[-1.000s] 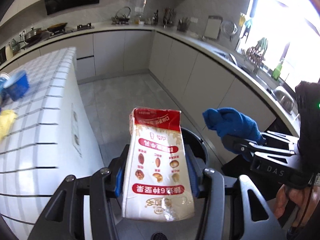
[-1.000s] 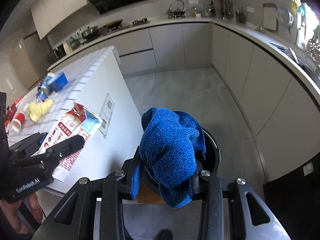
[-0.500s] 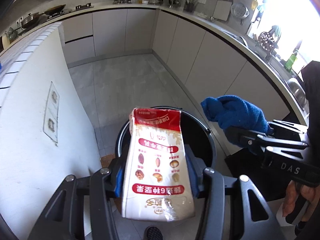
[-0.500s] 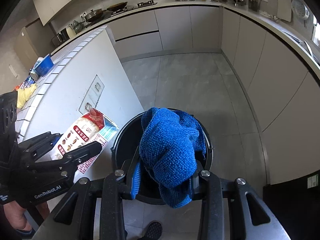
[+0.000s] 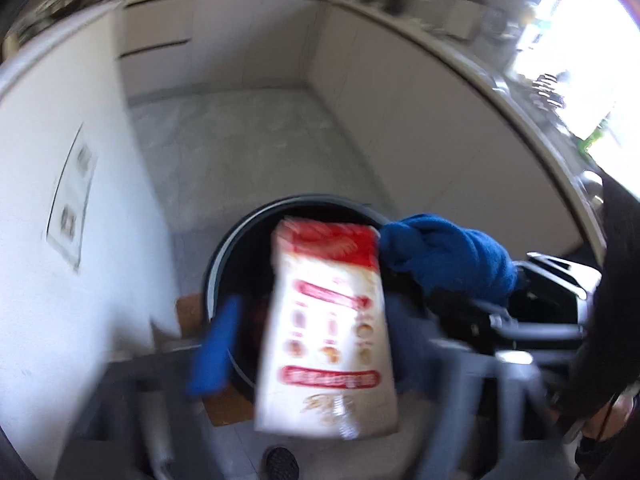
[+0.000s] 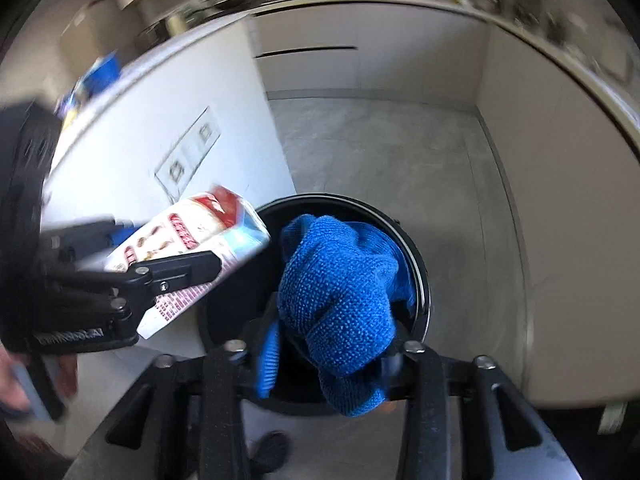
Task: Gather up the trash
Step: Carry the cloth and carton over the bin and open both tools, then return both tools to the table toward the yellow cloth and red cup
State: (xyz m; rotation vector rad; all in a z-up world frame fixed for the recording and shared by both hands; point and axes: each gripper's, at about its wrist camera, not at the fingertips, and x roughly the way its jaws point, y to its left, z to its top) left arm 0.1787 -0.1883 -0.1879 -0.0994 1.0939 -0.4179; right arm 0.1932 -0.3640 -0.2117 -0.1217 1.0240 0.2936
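Note:
A white and red carton (image 5: 328, 320) sits between the fingers of my left gripper (image 5: 308, 344), over the round black trash bin (image 5: 224, 264) on the floor. The left blue pad (image 5: 216, 344) stands apart from the carton, and the view is blurred. The carton also shows in the right wrist view (image 6: 188, 248), at the bin's left rim (image 6: 420, 268). My right gripper (image 6: 332, 360) is shut on a crumpled blue cloth (image 6: 340, 292) above the bin opening. The cloth also shows in the left wrist view (image 5: 448, 256).
The white side of the kitchen island (image 6: 160, 136) stands left of the bin. Grey base cabinets (image 5: 420, 120) run along the back and right. Grey tiled floor (image 6: 380, 148) lies beyond the bin. A brown board (image 5: 192, 312) lies under the bin.
Both grippers have dropped lower over the bin. The left gripper's fingers have spread away from the carton, which has tilted. The right gripper still holds the cloth.

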